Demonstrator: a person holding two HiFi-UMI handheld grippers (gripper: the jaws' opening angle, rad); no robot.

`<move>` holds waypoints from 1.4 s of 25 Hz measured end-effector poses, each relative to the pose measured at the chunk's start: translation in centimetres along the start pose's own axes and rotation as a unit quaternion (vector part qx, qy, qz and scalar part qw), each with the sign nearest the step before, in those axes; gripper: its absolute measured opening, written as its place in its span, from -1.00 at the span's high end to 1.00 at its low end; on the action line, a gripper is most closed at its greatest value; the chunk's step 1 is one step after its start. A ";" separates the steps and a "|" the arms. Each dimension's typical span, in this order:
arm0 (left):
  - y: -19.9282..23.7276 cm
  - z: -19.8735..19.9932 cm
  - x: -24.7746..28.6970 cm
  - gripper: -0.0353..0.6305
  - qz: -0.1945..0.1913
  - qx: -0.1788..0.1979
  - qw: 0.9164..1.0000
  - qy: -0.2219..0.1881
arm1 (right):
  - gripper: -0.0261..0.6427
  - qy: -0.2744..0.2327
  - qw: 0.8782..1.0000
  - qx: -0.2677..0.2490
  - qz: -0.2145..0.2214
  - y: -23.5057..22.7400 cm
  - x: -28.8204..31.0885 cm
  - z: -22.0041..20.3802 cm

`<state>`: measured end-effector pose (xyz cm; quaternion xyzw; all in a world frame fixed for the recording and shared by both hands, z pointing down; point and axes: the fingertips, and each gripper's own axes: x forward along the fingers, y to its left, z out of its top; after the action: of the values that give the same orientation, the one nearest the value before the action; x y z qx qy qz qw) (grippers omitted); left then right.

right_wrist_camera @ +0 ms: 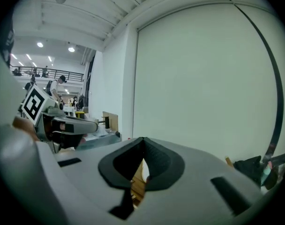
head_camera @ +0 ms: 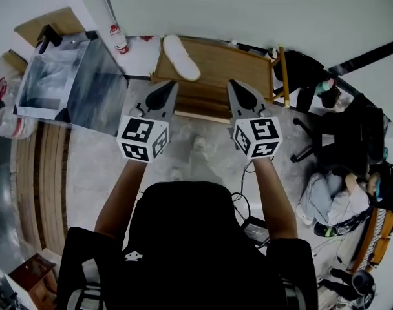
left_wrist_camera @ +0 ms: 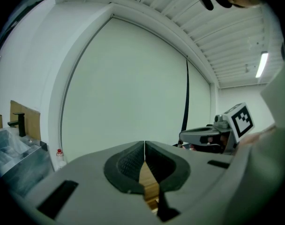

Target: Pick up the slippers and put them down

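Lining up for the pick: both grippers are empty and stand short of the slipper.
You hold the left gripper (head_camera: pixel 163 94) and right gripper (head_camera: pixel 243 95) side by side, each with its jaws pressed together on nothing, aimed at the wooden rack (head_camera: pixel 238 66). One white slipper (head_camera: pixel 181 57) lies on the rack's left end, beyond the left gripper; no second slipper shows. The next move probably calls for opening the jaws, then closing on the slipper's edge.

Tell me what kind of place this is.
Probably a big industrial hall used as a lab or workshop: a ribbed ceiling with a strip light, a railed upper gallery with people, and cables strewn on the bare floor.
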<state>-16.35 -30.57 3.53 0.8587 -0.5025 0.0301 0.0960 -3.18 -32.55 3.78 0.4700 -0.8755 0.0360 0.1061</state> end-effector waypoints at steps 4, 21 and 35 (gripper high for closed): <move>1.6 0.3 2.4 0.87 0.016 0.004 1.000 0.003 | 0.94 -0.008 1.000 -0.003 0.025 -1.1 2.8 0.8; 9.3 -1.8 11.3 0.87 0.074 -0.044 0.995 0.043 | 0.94 0.039 0.996 0.008 0.083 -6.0 15.0 -0.3; 12.7 -7.9 16.3 0.87 0.119 -0.076 0.986 0.094 | 0.94 0.114 0.984 0.026 0.136 -8.2 22.0 -7.4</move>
<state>-18.93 -49.05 15.44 0.7765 -0.5903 0.0833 0.2039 -7.05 -53.79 15.54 0.3419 -0.9123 0.1262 0.1868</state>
